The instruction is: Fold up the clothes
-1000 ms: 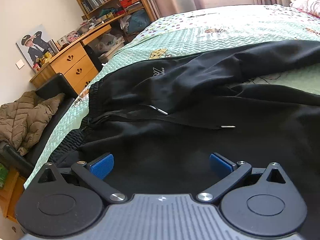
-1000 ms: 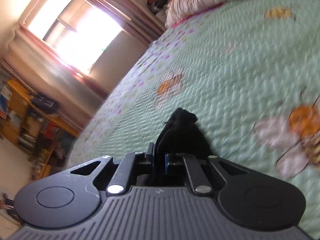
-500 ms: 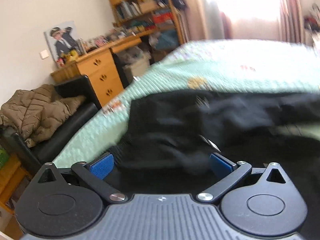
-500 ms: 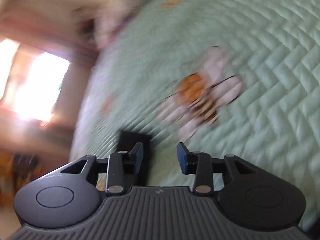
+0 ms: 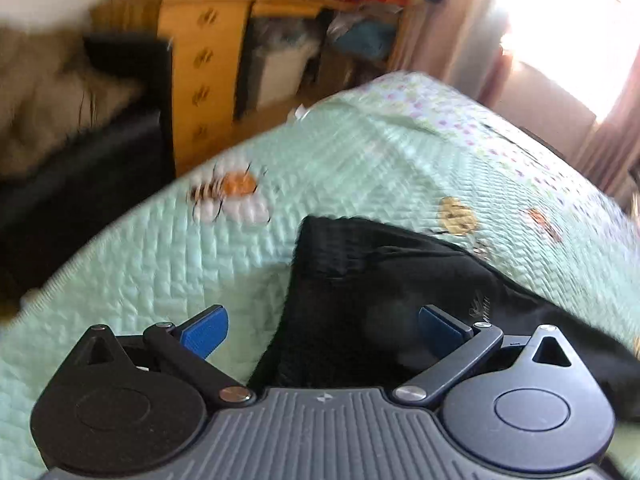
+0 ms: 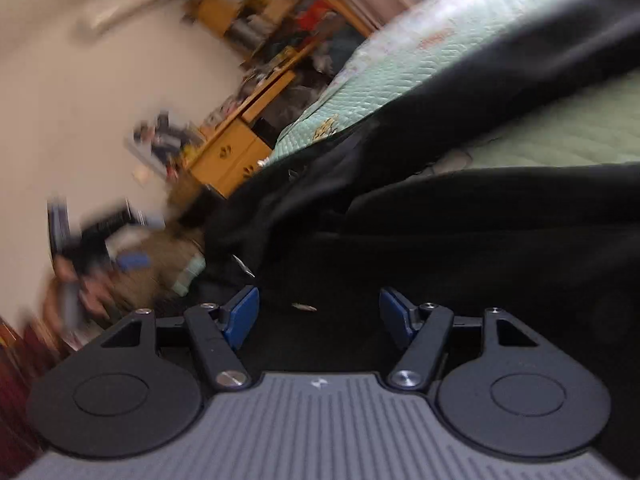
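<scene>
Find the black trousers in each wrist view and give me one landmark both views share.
Left wrist: the black trousers fill the lower centre and right, running from between the claw's fingers off the right edge, on the green quilt.
Right wrist: they cover the middle and right, ahead of the claw.
Shared landmark: the wooden drawers with paw-shaped cutouts.

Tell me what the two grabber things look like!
Both look the same. The left gripper and the right gripper each have two bright blue pads on black arms held by shiny silver bolts. Behind them sit two round black discs and a grey ribbed body with a tiny white mark in the middle. No cables or sleeves show.
</scene>
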Available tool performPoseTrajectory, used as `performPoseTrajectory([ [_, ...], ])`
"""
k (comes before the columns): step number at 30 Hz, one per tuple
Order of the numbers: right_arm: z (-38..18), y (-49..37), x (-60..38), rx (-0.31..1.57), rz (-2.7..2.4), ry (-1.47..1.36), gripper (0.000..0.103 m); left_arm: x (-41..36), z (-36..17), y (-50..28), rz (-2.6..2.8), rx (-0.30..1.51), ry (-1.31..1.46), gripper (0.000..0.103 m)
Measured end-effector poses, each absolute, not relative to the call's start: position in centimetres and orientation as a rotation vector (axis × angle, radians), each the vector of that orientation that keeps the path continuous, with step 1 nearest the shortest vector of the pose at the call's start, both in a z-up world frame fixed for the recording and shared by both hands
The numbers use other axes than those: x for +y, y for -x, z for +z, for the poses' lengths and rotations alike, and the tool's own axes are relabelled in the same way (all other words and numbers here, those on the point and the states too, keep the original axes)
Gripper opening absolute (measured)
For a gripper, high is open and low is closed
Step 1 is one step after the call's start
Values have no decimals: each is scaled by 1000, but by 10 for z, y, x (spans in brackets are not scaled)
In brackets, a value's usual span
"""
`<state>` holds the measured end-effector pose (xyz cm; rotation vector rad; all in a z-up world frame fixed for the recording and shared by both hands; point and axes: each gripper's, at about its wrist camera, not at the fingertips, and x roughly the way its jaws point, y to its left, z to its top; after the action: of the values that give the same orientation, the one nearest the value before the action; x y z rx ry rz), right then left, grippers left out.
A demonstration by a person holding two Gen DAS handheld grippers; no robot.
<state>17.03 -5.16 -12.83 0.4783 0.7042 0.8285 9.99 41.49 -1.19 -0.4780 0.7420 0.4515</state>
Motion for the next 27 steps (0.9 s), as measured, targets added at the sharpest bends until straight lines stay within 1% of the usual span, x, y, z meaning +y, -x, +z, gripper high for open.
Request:
performPoseTrajectory([
  [1, -127, -162, -47, 668, 833, -434, 69, 426, -21, -107, 457, 759, 515, 102],
  [3, -131, -168, -51, 662, 848, -475, 70, 441, -41, -121, 455, 786, 549, 101],
  [5, -133, -173, -54, 656, 861, -514, 70, 448, -58, -134, 471, 806, 544, 101],
  [8, -130, -158, -50, 655, 862, -524, 69, 457, -79, -148, 454, 812, 580, 99],
  [11, -128, -142, -46, 652, 858, -508, 69, 452, -78, -146, 369, 762, 585, 90],
  [14, -134, -139, -54, 651, 856, -515, 68, 411, -67, -146, 311, 741, 371, 85],
  [15, -137, -139, -56, 650, 856, -517, 68, 390, -67, -148, 302, 753, 279, 81],
  [18, -139, -137, -57, 651, 852, -511, 68, 325, -78, -151, 379, 741, -56, 84],
  [23, -137, -135, -58, 649, 852, -510, 68, 269, -101, -158, 487, 736, -345, 85],
  [25, -137, -134, -56, 651, 849, -504, 68, 262, -107, -160, 502, 735, -392, 86],
  [27, -136, -132, -55, 651, 845, -494, 68, 265, -104, -158, 499, 726, -377, 88],
])
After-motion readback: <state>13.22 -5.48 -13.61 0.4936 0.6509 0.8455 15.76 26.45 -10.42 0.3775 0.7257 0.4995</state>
